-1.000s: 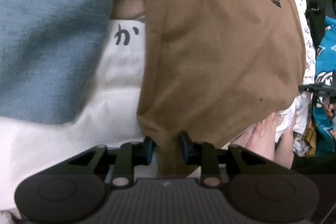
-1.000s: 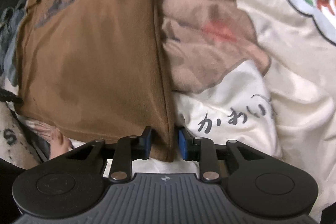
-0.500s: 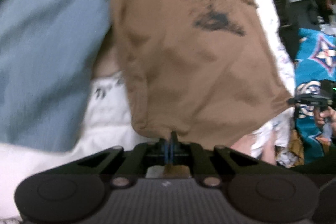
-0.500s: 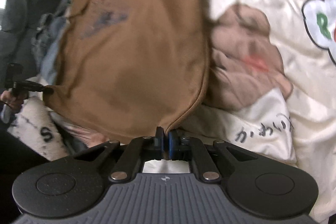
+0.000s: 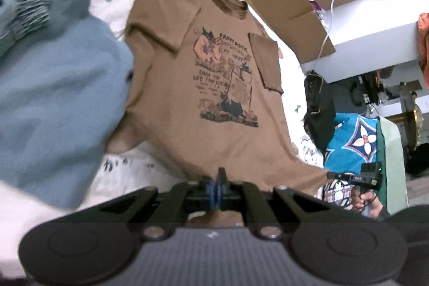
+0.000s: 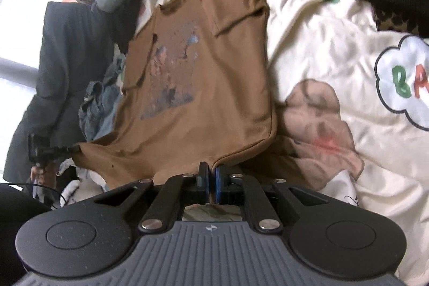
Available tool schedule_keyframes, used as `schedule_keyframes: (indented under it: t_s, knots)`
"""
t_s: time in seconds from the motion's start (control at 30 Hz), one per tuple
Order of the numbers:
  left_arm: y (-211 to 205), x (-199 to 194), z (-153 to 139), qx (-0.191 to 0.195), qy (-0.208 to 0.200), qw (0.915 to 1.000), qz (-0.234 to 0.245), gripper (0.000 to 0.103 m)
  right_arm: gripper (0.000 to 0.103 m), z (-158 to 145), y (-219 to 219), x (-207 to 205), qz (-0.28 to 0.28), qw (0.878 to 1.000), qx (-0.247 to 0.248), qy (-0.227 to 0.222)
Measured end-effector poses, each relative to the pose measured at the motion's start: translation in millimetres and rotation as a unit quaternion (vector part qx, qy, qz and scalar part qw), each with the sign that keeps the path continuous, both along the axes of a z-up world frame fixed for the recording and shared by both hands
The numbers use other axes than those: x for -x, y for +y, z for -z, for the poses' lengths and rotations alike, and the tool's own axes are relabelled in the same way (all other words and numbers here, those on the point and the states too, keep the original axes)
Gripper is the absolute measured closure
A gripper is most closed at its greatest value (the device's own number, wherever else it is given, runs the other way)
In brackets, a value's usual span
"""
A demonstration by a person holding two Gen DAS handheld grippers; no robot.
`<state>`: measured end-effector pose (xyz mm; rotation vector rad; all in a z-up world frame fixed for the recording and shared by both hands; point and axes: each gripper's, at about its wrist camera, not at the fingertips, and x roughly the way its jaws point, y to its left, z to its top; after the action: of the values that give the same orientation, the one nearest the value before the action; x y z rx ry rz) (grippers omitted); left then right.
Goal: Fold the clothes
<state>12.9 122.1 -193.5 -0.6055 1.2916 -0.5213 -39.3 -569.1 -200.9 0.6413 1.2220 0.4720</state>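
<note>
Brown T-shirt (image 5: 214, 103) filled frame centre on the printed bedspread (image 6: 335, 50), sleeves folded in. Left gripper (image 5: 217, 182) and right gripper (image 6: 210, 180) each pinched a hem corner. Cloth sagged between them: light, limp, best taken at corners.

Large letters "B" green, "A" red inside white cloud patch (image 6: 405, 82) on cream blanket (image 6: 316, 26). Dark handwritten Japanese characters on blanket (image 5: 126, 166), blurred, unreadable. Lines of print around graphic on brown T-shirt (image 5: 222, 77), too blurred to read.
</note>
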Motion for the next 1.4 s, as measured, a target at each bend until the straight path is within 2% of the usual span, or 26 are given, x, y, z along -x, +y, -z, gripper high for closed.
schedule_keyframes:
  t_s: [0.17,0.3,0.53,0.77,1.0,1.23,1.4]
  knots:
    - [10,30,-10,-0.004,0.009,0.9999,-0.008,0.101,0.101,-9,10,1,-0.002,1.0,-0.005,-0.006]
    - [17,35,-9,-0.009,0.012,0.9998,-0.015,0.101,0.1,-14,12,3,0.001,1.0,-0.018,-0.019]
    - [22,7,1,0.009,0.0,0.999,-0.043,0.101,0.1,-7,5,2,0.042,0.998,-0.046,-0.03]
    - [20,-15,21,0.035,-0.008,0.996,-0.082,0.101,0.1,5,-6,-6,0.096,0.993,-0.049,-0.039]
    - [31,-31,40,0.067,-0.019,0.9833,-0.168,0.101,0.1,12,-4,-39,0.127,0.991,-0.022,-0.035]
    - [36,-59,58,0.065,-0.02,0.9726,-0.222,0.101,0.1,16,4,-86,0.139,0.99,0.023,-0.026]
    - [33,-84,75,0.046,-0.011,0.9689,-0.243,0.101,0.1,26,13,-123,0.137,0.989,0.046,-0.019]
